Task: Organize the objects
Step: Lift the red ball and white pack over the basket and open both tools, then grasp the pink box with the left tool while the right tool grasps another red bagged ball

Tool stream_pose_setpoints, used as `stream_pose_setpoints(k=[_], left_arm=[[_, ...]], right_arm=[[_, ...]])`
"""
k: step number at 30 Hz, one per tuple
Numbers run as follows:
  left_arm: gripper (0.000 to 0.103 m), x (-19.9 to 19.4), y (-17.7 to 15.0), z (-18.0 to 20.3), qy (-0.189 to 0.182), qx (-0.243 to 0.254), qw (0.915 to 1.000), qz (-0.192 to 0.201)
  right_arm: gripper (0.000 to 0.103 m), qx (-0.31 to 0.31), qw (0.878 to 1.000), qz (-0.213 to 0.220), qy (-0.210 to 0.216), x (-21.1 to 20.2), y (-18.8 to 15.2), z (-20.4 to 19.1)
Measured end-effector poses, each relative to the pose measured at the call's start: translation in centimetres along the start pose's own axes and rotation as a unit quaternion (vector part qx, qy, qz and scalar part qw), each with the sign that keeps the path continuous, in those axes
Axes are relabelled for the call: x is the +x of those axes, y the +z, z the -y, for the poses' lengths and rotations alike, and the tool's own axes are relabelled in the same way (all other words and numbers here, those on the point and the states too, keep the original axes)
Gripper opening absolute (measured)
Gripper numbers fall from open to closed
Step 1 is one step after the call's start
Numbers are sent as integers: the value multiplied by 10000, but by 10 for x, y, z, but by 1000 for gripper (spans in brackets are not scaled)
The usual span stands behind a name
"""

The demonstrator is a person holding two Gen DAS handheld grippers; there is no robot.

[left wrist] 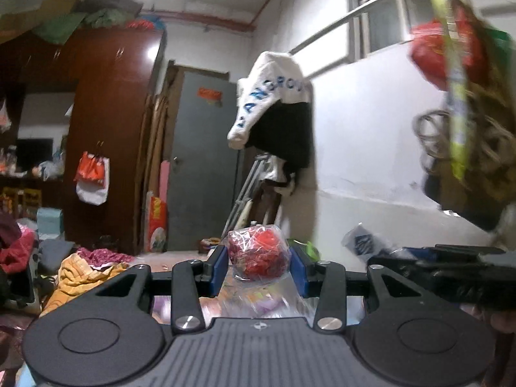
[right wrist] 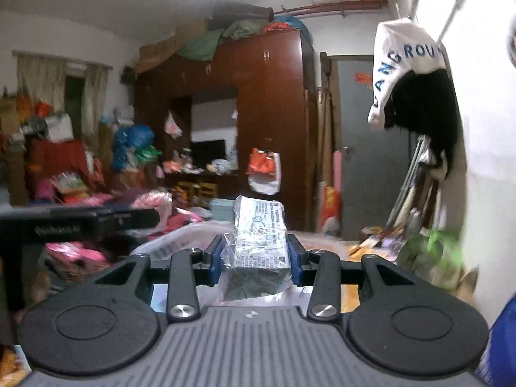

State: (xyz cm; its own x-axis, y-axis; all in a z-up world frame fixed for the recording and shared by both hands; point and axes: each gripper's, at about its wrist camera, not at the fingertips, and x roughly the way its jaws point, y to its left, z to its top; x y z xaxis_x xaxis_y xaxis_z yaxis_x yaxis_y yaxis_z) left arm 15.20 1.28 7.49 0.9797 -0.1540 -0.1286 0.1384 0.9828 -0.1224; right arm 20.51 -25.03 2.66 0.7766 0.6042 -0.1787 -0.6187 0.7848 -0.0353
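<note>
Cluttered bedroom behind; left claw (left wrist: 257, 266) pinches a soft, crinkly red bundle (left wrist: 258, 251) between its pads, right claw (right wrist: 254, 258) clamps a slippery wrapped packet (right wrist: 259, 242), probably light; grip mid-body.

2 grippers (left wrist: 257, 266) (right wrist: 254, 258), 1 red wrapped bundle (left wrist: 258, 251), 1 wrapped pkg (right wrist: 259, 242), 1 wardrobe (right wrist: 267, 103), 1 door (left wrist: 203, 161).

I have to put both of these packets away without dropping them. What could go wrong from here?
1. The left gripper pinches a round red bundle in crinkly clear wrap; the wrap may slide between the pads.
2. The right gripper holds a printed plastic-wrapped packet by its lower part, so it could tip.
3. The hanging bags are close by and could snag.
</note>
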Motion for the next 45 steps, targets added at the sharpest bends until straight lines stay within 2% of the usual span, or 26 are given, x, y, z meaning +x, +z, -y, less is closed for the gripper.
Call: stream_pose_setpoints(k=[2, 3, 4, 5, 6, 8, 9, 10, 12, 13, 15, 18, 22, 24, 26, 28, 29, 33, 37, 41, 42, 43, 44, 45], left_arm=[[46, 27, 11, -9, 121, -71, 9997, -223], [50, 42, 13, -14, 36, -117, 9991, -412], [63, 55, 11, -19, -102, -143, 9978, -633], [78, 64, 8, -23, -152, -222, 9964, -807], [79, 69, 3, -27, -108, -282, 9953, -921], [79, 62, -8, -29, 22, -215, 9957, -901], [79, 52, -13, -27, -9, -187, 9969, -762], [79, 39, -17, -27, -88, -176, 9979, -623], [82, 12, -28, -26, -147, -244, 9983, -513], [89, -3, -38, -25, -142, -213, 9985, -490], [93, -19, -59, -21, -83, -29, 9985, -537], [93, -10, -82, -20, 71, 98, 9950, -993], [91, 13, -104, -32, 202, -218, 9867, -1597], [91, 15, -110, -39, 137, -393, 9859, -1622], [91, 15, -114, -41, 174, -386, 9856, -1640], [91, 17, -118, -37, 201, -305, 9845, -1716], [91, 19, -120, -37, 195, -283, 9837, -1763], [91, 26, -125, -30, 156, -201, 9811, -1916], [91, 38, -127, -23, 320, -121, 9777, -2074], [90, 56, -131, -13, 411, 34, 9690, -2435], [87, 56, -131, -10, 486, 123, 9687, -2430], [73, 55, -131, -8, 535, 152, 9685, -2426], [68, 53, -130, -7, 589, 189, 9695, -2372], [68, 49, -130, -8, 587, 160, 9712, -2303]], right_arm=[[44, -4, 9999, -158, 5, 31, 14, 1], [46, -78, 9998, -191, -71, 43, 15, 0], [47, -219, 9990, -333, -197, 57, 15, -3], [54, -313, 9980, -480, -282, 67, 14, -4], [68, -365, 9970, -599, -312, 74, 12, -5], [89, -401, 9965, -691, -245, 65, 4, -8], [99, -411, 9975, -522, -232, 54, -2, -11], [103, -409, 9982, -349, -268, 40, -8, -12], [103, -260, 9989, -234, -317, 15, -20, -16], [103, -152, 9994, -212, -223, 4, -28, -17], [103, -48, 9994, -339, 58, -7, -48, -18], [103, 123, 9946, -1029, 66, 13, -80, -21], [99, 395, 9833, -1771, 144, 58, -110, -25], [86, 461, 9791, -1975, 164, 74, -113, -27], [84, 463, 9787, -1999, 79, 80, -114, -32], [65, 436, 9757, -2141, 146, 87, -117, -33], [48, 460, 9736, -2228, 197, 89, -119, -33], [48, 640, 9758, -2083, 178, 64, -121, -21], [48, 872, 9778, -1900, 135, 36, -127, -6], [48, 935, 9802, -1737, 183, 27, -123, -3], [48, 892, 9816, -1682, 138, 25, -123, -4], [48, 860, 9824, -1654, 116, 24, -122, -6], [48, 829, 9831, -1629, 117, 24, -122, -7], [48, 813, 9837, -1602, 116, 24, -124, -9]])
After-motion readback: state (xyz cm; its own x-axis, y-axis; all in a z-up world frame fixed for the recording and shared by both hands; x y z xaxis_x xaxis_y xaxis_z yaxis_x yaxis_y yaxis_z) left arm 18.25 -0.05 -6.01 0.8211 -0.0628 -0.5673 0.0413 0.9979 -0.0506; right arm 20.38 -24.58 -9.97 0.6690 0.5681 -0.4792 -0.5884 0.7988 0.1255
